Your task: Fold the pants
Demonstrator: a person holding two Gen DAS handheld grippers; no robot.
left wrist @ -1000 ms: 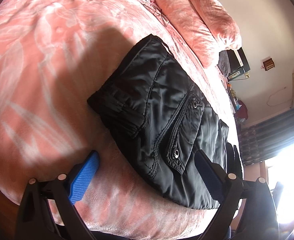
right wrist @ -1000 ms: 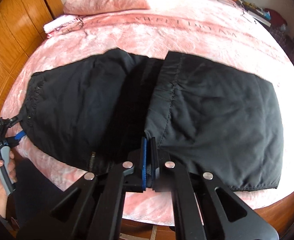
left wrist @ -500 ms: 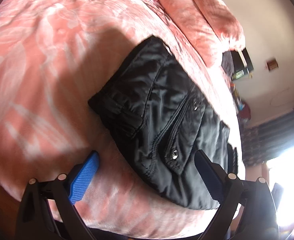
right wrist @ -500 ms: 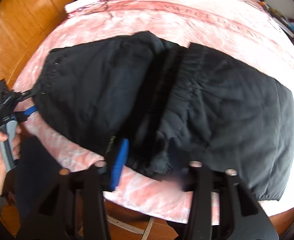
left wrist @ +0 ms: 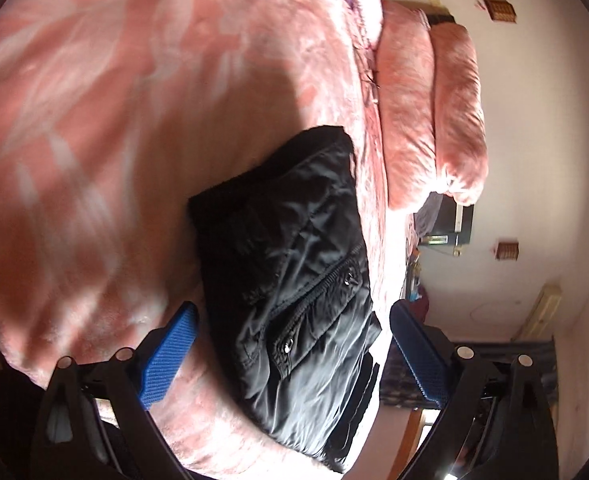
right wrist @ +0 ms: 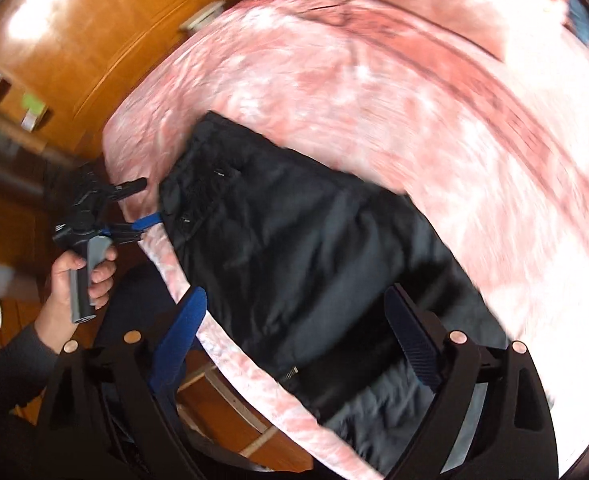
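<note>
Pink bed (left wrist: pixel 134 100) is lying bare beyond the black pants (left wrist: pixel 294 280) resting along its near edge, while I'm holding left gripper (left wrist: pixel 290 356) and right gripper (right wrist: pixel 294 340) wide apart, gripping nothing.

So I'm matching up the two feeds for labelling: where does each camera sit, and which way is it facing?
Left wrist: on the left gripper, open, looking along the black pants on the pink bed toward pillows and wall.
Right wrist: on the right gripper, open, facing the pants' other end, the wooden wardrobe and the person's left hand.
Both share pants and bed.
</note>
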